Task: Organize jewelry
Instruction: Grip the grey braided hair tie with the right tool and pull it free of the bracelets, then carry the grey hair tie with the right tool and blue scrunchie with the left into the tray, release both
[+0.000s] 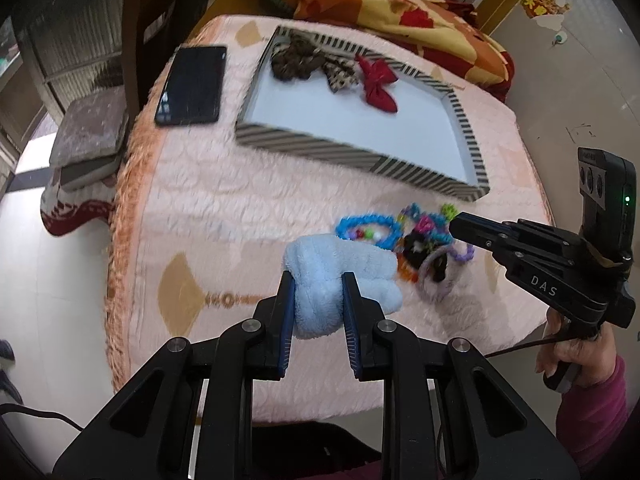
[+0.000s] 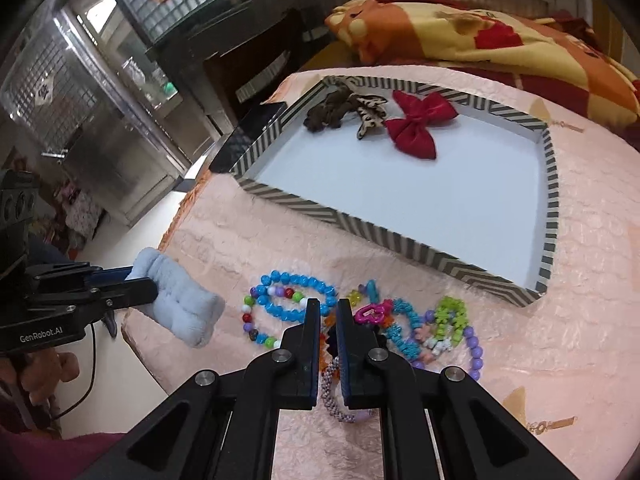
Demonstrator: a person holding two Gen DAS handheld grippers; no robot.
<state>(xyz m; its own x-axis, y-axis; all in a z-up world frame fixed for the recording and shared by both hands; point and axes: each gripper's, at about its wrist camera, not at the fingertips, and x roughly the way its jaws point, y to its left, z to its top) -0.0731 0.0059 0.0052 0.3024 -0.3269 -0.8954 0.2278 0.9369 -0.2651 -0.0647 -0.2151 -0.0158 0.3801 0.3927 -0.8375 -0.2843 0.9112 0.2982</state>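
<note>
So I've got the fluffy blue bow pinched in my left hand-held gripper, both pads squeezing its middle, held up over the near part of the bed. My right hand-held gripper is over the pile of bead bracelets, pads drawn nearly together with just a thin slot between them. I honestly can't tell if anything is caught in that slot or if it's only hovering above the beads.

The striped tray sits farther back, with a red bow, a spotted bow and a brown scrunchie lined up along its far edge. Most of its floor is bare, so I'd guess the blue bow goes next to those.

What worries me from here:
- The blue bow is soft and squishy, so it could slump or roll out of the pads on the way over, especially if I tip the left hand-held gripper.
- The tray wall is low but it's there. Come in too low and I'd shove the whole tray across the blanket, maybe toward the phone on its left.
- The bracelets are tangled up, touching and overlapping. Grabbing one could drag a couple of others along, or scatter them toward the near edge of the bed.
</note>
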